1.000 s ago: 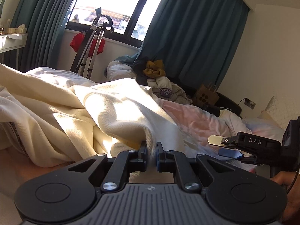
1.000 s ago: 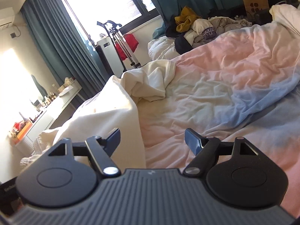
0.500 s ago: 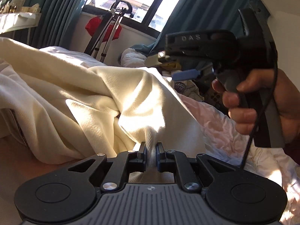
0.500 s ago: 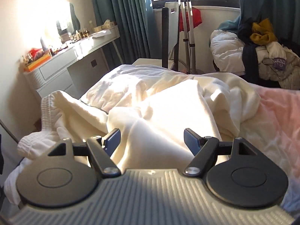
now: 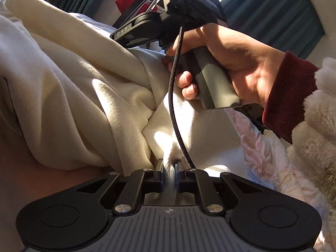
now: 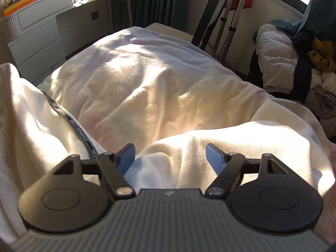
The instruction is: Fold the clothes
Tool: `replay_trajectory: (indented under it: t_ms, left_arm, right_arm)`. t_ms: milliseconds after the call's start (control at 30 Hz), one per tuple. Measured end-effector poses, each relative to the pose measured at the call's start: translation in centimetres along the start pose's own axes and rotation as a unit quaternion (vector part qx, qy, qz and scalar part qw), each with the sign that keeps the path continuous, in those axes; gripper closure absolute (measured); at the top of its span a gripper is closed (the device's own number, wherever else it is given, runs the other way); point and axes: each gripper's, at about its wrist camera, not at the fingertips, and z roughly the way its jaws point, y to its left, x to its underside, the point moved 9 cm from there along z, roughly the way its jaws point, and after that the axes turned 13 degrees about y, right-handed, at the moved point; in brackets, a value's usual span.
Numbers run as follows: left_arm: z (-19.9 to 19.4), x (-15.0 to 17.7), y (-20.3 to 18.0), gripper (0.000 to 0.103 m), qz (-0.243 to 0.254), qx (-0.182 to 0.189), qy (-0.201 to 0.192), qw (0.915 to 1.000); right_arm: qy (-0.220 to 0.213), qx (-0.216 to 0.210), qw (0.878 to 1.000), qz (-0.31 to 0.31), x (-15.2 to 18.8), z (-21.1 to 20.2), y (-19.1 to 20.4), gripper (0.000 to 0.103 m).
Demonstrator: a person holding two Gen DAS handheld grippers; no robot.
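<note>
Left gripper (image 5: 169, 169) is clamped tight on a bunched fold of the cream knit garment (image 5: 84, 96), pinching the fabric right between its pads. The garment lies heaped across the bed (image 6: 134, 67), sun streaking its ribbed weave. Over it comes the person's right hand (image 5: 237, 63), dark red cuff (image 5: 292, 92) under a fleecy sleeve, gripping the other tool's handle, braided cable (image 5: 175, 96) trailing down. Right gripper (image 6: 170, 154) hangs spread wide above a garment edge, blue pads clear of the cloth.
</note>
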Motion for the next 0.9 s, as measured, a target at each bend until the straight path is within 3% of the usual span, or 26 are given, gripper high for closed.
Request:
replay_trajectory:
  t_ms: [100,167,300,500,633,733,800,833,867,900]
  left_arm:
    - [-0.2,-0.1,-0.1,0.092,0.017,0.001,-0.007,0.9998]
    - [-0.5,-0.1,-0.6,0.093,0.040,-0.001,-0.014,0.9991]
    - [-1.4,-0.1,-1.3,0.093,0.065,0.003,-0.031,0.9974]
    - [-3.2,0.5,-2.4,0.093,0.096,-0.002,-0.050,0.9942]
    - [-4.3,0.5,-3.3,0.094,0.090,0.001,-0.052,0.9945]
    - [-4.6,0.7,-4.0,0.094,0.102,0.029,-0.060,0.9926]
    - [-4.2,1.1,-4.7,0.094,0.114,0.045,-0.065,0.9903]
    - [-3.9,1.0,-5.1,0.094,0.120,0.051,-0.065,0.9893]
    - [-3.6,0.9,-5.4,0.094,0.127,0.056,-0.065,0.9883]
    - [-3.3,0.9,-5.6,0.094,0.127,0.063,-0.063,0.9879]
  right_arm:
    - [-0.002,0.027,1.000,-0.005,0.5,0.5,-0.1,0.049]
    - [-0.008,0.036,0.999,0.008,0.7,-0.2,-0.7,0.076]
    - [-0.055,0.051,0.996,0.044,1.4,-3.4,-3.2,0.100]
    - [-0.110,0.049,0.988,0.100,3.5,-10.3,-8.7,0.101]
    - [-0.092,-0.002,0.991,0.100,5.3,-12.2,-10.3,0.100]
    - [-0.073,-0.063,0.991,0.095,5.7,-12.0,-9.0,0.097]
    - [-0.075,-0.074,0.990,0.095,5.2,-11.7,-7.9,0.093]
    - [-0.075,-0.079,0.990,0.093,4.9,-11.5,-7.3,0.084]
    - [-0.071,-0.083,0.990,0.086,4.4,-11.0,-6.4,0.064]
    - [-0.064,-0.093,0.991,0.075,3.9,-10.4,-5.4,0.053]
